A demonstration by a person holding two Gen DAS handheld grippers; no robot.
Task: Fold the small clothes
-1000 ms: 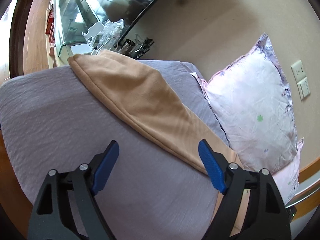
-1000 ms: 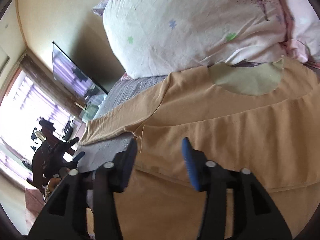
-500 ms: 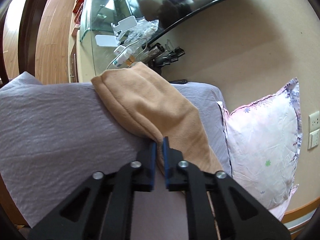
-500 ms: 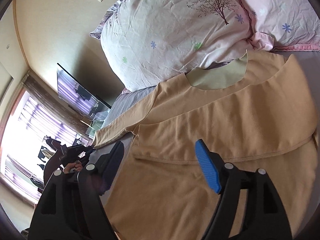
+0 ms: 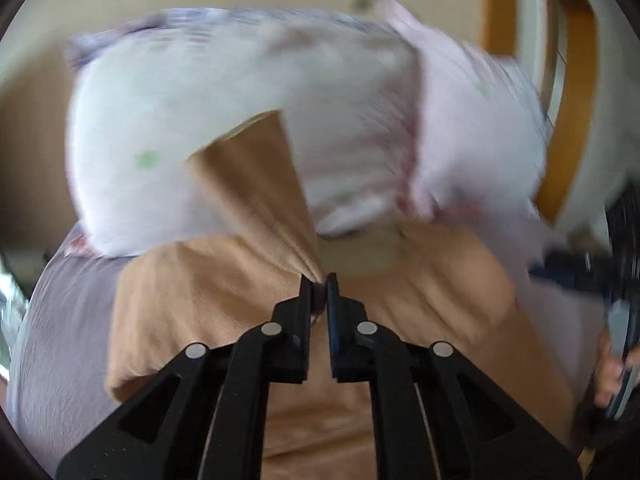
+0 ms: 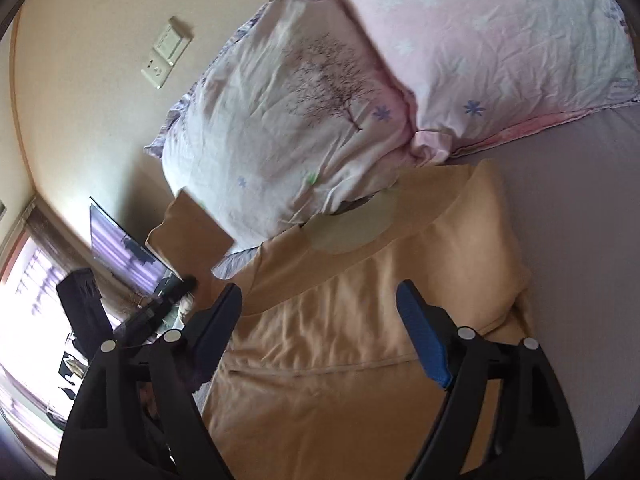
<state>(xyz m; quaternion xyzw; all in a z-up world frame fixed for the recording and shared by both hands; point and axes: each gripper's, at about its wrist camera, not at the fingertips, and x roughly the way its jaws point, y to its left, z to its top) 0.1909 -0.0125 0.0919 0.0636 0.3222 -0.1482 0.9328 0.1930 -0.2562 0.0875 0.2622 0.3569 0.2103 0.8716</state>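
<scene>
Left gripper (image 5: 319,280): jaws nearly closed, pinching a bunched fold of the sleeve (image 5: 256,184). The sleeve stands up from the grip and fans out toward the far side, in front of the white pillow (image 5: 168,120). Left view is motion-blurred; fine detail unreadable.

Right gripper (image 6: 320,328): jaws wide apart, nothing between them, hovering above the shirt (image 6: 360,320). Contact with the fabric cannot be told.

Shirt: tan, lying on the grey sheet (image 6: 580,240), neckline (image 6: 352,228) at the far end, touching the lower edge of the white pillow. A folded layer crosses the body below the neckline, its hem running left to right near the right gripper. The right edge of the shirt is doubled over.

In the right view, the lifted sleeve (image 6: 188,232) shows at left, raised beside the white pillow's left end.

Pink pillow (image 6: 480,40) lies right of the white one, touching it. Wall outlet (image 6: 166,58) far left. TV (image 6: 120,244) on the left wall.
</scene>
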